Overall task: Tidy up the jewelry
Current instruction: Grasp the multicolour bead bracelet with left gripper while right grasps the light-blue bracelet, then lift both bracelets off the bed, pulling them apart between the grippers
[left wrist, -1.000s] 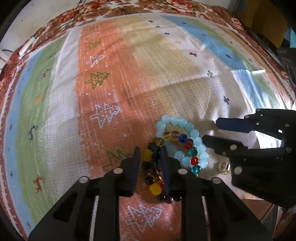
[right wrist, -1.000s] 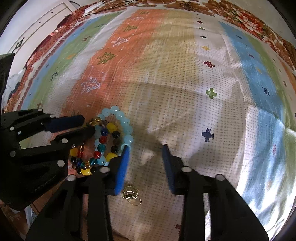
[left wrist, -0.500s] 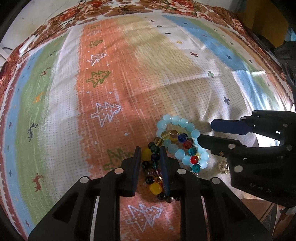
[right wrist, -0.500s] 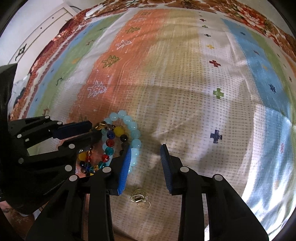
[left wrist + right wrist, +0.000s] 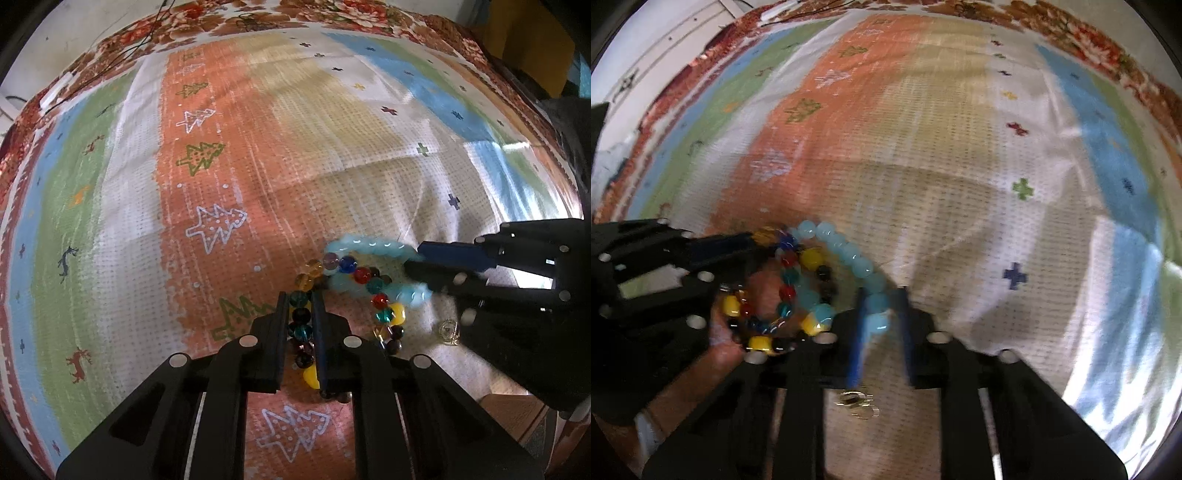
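A multicoloured bead bracelet (image 5: 373, 291) and a light blue bead bracelet (image 5: 373, 245) lie tangled together on the patterned cloth. My left gripper (image 5: 301, 317) is shut on the multicoloured bracelet's dark and teal beads. My right gripper (image 5: 882, 314) is shut on the light blue bracelet (image 5: 849, 254), and it comes in from the right in the left wrist view (image 5: 417, 260). The multicoloured bracelet (image 5: 786, 291) shows to the left in the right wrist view, next to my left gripper (image 5: 750, 247).
A small gold trinket (image 5: 448, 331) lies on the cloth beside the bracelets, below my right gripper (image 5: 858, 402). The striped cloth (image 5: 221, 166) with tree and cross motifs stretches away ahead. A floral border runs along the far edge (image 5: 295, 14).
Both grippers have closed: the left on the multicoloured bracelet, the right on the light blue one. The light blue bracelet is blurred and pulled out toward the right.
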A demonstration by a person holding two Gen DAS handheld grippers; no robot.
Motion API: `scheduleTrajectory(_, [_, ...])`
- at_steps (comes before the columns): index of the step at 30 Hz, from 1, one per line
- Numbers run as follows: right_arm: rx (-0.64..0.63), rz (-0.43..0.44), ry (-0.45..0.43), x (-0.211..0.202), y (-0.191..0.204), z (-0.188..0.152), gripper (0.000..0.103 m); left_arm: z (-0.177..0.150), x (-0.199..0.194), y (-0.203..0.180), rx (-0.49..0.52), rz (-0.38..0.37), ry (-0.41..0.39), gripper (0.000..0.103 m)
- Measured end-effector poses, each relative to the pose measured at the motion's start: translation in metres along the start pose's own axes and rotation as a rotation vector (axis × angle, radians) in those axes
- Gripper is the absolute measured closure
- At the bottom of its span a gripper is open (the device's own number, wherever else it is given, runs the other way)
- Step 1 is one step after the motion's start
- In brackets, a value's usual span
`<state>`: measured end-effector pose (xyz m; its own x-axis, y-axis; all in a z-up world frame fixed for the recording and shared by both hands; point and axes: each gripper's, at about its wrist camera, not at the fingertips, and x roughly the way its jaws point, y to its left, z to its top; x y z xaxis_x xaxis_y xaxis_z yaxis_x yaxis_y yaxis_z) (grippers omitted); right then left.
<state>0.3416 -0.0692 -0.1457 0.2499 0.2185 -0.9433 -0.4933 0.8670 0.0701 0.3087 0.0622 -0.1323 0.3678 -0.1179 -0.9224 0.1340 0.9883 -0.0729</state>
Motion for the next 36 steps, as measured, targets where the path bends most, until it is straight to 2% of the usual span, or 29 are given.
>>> scheduleTrajectory(15, [-0.020, 0.014, -0.037, -0.019, -0.001, -0.005, 0.091, 0.001, -0.014, 0.009, -0.046, -0.032, -0.023, 0.091])
scheduleTrajectory(20, [-0.020, 0.016, -0.046, -0.024, -0.001, -0.007, 0.091, -0.001, -0.013, 0.012, -0.053, 0.002, -0.016, 0.092])
scheduleTrajectory(36, [-0.029, 0.024, -0.069, -0.037, -0.002, -0.009, 0.091, -0.001, -0.026, 0.013, -0.062, -0.003, -0.038, 0.092])
